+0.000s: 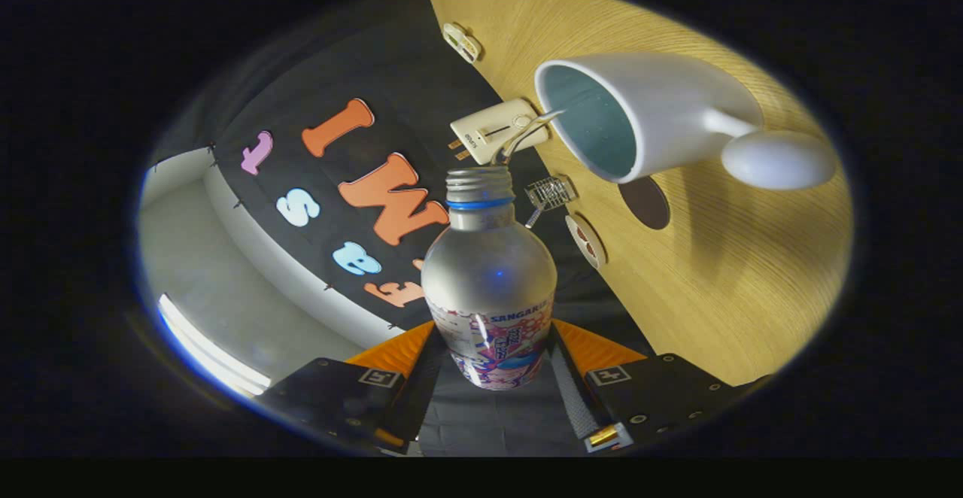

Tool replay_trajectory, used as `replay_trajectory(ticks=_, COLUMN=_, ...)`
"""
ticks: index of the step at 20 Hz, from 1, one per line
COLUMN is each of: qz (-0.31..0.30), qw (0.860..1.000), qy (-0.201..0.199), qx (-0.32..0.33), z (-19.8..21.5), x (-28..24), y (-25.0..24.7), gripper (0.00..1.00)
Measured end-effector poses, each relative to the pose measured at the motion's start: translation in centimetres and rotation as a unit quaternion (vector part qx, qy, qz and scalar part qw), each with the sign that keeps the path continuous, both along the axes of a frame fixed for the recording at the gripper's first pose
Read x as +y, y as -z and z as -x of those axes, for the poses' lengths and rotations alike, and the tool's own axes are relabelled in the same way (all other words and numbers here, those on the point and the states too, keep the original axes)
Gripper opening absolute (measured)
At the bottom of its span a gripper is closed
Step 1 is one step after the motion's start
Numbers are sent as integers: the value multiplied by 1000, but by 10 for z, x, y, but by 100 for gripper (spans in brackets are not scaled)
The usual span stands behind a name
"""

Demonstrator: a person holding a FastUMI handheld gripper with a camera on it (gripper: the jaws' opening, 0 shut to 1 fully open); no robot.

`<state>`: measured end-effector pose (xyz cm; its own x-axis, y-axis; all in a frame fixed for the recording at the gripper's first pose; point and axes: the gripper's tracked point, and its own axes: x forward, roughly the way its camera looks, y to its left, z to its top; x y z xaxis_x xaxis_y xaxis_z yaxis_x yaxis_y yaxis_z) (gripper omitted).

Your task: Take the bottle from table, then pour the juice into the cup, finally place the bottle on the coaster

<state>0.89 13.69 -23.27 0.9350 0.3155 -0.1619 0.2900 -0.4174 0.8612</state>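
One bottle (pixel 489 280) between the fingers, one cup (pixel 647 110) beyond, one coaster (pixel 645 202), one toy cart (pixel 550 193), two plugs.

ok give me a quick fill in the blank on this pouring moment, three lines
1. The tool is shut on the ____.
2. A thin stream runs from the bottle mouth into the white ____.
3. The bottle's cap is ____.
4. The cup stands on a ____ table.

Missing words: bottle; cup; off; wooden
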Motion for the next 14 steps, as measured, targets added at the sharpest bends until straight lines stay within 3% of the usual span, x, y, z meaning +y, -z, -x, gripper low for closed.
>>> replay_trajectory(ticks=14, qz=-34, qw=999, qy=27, qx=-18, z=-5, x=4, y=-18, gripper=75)
